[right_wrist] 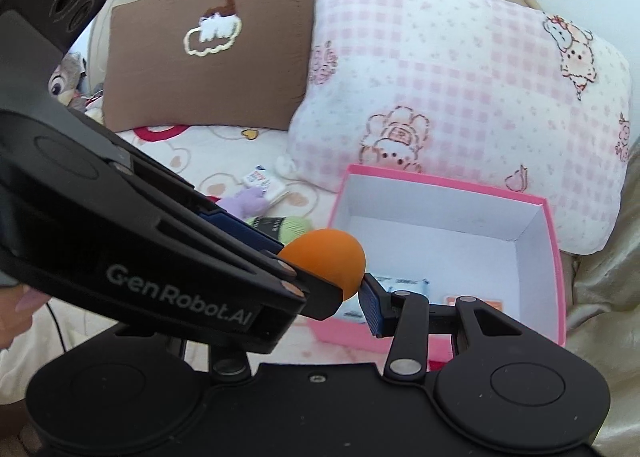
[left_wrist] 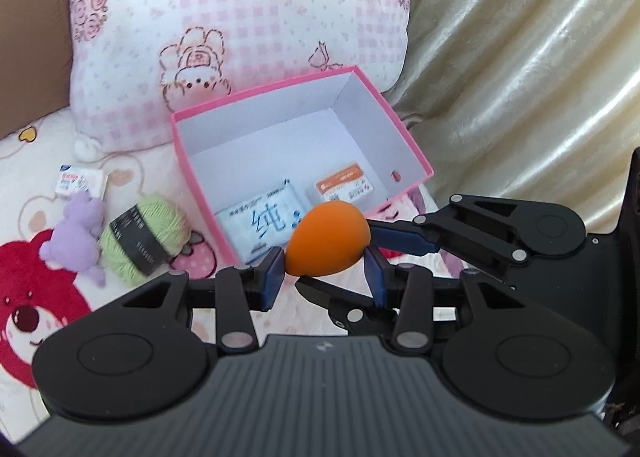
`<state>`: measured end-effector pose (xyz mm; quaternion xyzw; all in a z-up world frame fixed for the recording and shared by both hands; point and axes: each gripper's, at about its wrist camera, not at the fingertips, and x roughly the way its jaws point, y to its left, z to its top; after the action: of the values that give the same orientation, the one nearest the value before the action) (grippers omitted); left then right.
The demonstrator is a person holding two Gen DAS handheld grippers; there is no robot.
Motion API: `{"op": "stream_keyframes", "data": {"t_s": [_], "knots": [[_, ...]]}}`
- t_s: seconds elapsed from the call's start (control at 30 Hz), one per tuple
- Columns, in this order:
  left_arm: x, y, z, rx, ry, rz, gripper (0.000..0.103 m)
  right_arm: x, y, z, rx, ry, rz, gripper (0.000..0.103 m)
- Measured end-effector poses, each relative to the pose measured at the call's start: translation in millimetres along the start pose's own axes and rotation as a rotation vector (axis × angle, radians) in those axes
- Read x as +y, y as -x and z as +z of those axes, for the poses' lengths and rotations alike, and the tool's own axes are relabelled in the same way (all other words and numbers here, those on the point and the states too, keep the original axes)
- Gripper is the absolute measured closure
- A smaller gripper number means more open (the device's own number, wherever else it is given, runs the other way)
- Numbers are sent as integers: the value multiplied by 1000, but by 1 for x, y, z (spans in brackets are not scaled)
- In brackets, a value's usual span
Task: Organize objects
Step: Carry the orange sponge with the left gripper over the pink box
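I am holding the orange egg-shaped sponge point(left_wrist: 327, 237) with both grippers; left gripper point(left_wrist: 325, 273) fingers clamping it | right gripper point(right_wrist: 340, 289) fingers clamping it too | sponge hovering just before the pink box point(left_wrist: 408, 145) on the bed.

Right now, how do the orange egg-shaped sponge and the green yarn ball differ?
The orange sponge is smooth, plain and held up between both grippers; the green yarn ball is stringy, wrapped in a dark paper band, and lies untouched on the bedspread beside the purple plush. Both are rounded and outside the pink box.
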<state>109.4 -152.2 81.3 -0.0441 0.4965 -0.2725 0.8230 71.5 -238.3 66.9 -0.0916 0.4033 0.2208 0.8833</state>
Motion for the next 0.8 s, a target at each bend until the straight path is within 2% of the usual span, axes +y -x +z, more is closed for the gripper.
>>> {"op": "stream_keyframes", "data": {"t_s": [0.33, 0.6, 0.8], "knots": [[0, -51, 38, 15, 9, 18, 62, -57, -33, 8, 5, -79, 22, 54], [10, -101, 47, 77, 46, 19, 62, -84, -74, -6, 69, -137, 30, 54], [17, -134, 48, 98, 94, 15, 62, -96, -99, -14, 112, -108, 17, 54]]}}
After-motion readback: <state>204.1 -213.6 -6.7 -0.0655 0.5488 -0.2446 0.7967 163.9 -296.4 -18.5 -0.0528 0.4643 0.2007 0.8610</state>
